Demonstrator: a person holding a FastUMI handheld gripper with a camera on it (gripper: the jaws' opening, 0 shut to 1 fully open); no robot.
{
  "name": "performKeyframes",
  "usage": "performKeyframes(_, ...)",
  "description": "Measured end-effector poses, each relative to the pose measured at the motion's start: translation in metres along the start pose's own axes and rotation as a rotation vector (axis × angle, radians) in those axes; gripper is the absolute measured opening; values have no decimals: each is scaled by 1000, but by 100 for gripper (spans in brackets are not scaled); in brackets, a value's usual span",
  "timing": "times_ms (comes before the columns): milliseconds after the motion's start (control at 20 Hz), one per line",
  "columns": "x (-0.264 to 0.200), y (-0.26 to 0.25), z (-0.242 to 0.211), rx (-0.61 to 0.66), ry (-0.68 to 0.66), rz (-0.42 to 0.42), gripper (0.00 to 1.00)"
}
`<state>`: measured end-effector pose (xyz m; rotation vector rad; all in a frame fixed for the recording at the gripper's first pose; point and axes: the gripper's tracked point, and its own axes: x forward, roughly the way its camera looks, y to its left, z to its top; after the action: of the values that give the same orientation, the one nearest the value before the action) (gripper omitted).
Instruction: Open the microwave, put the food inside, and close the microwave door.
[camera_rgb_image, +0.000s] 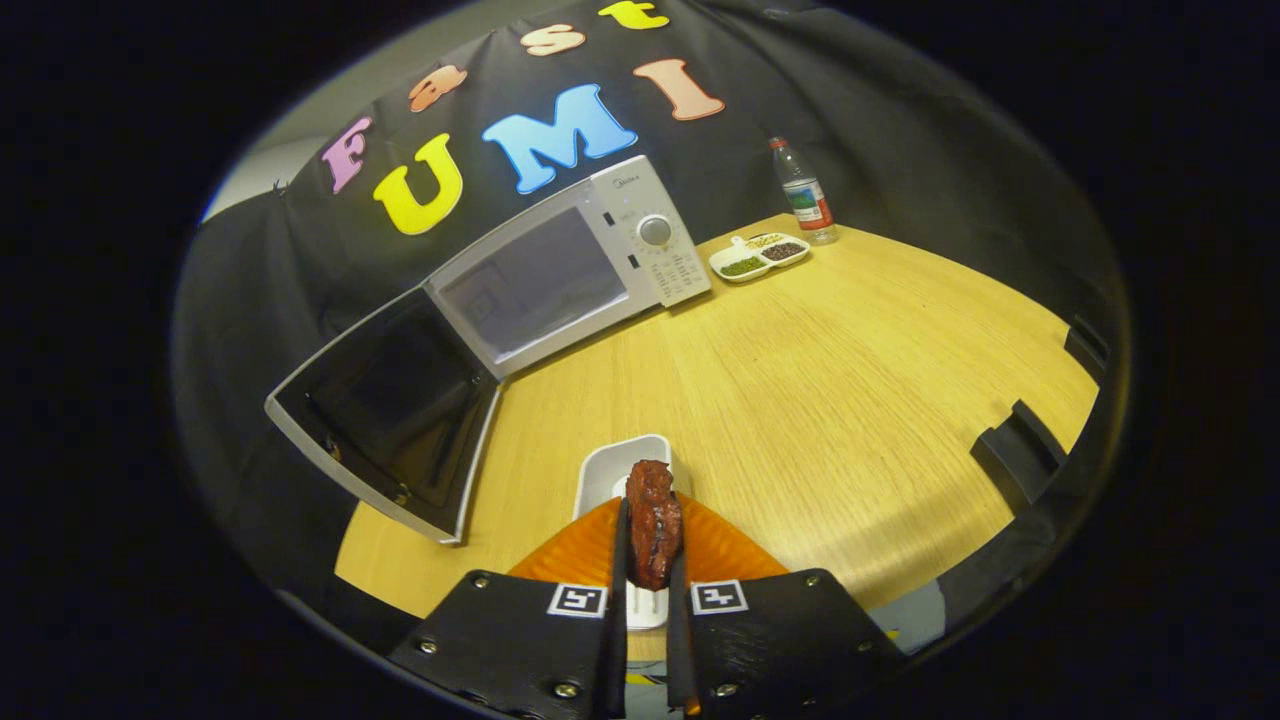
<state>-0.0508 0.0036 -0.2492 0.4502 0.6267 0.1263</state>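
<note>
Dark-red glazed meat chunk (653, 522) sat pinched between the fingers (648, 575) above a white rectangular tray (612, 468); next, carrying it into the open white microwave (560, 270) beyond.

Staged recording booth, black cloth wall (860, 130) draped behind, round wooden table (850, 400), white microwave (570, 270) at eleven o'clock, divided snack dish (758, 257) and water bottle (803, 192) at one o'clock
</note>
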Motion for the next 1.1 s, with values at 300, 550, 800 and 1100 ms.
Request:
performKeyframes(300,4,13,22,-21,13,4,9)
performKeyframes(550,10,31,62,-43,-19,33,8)
performKeyframes(800,33,62,100,-81,-55,78,9)
performKeyframes(1100,73,105,138,-135,-83,146,8)
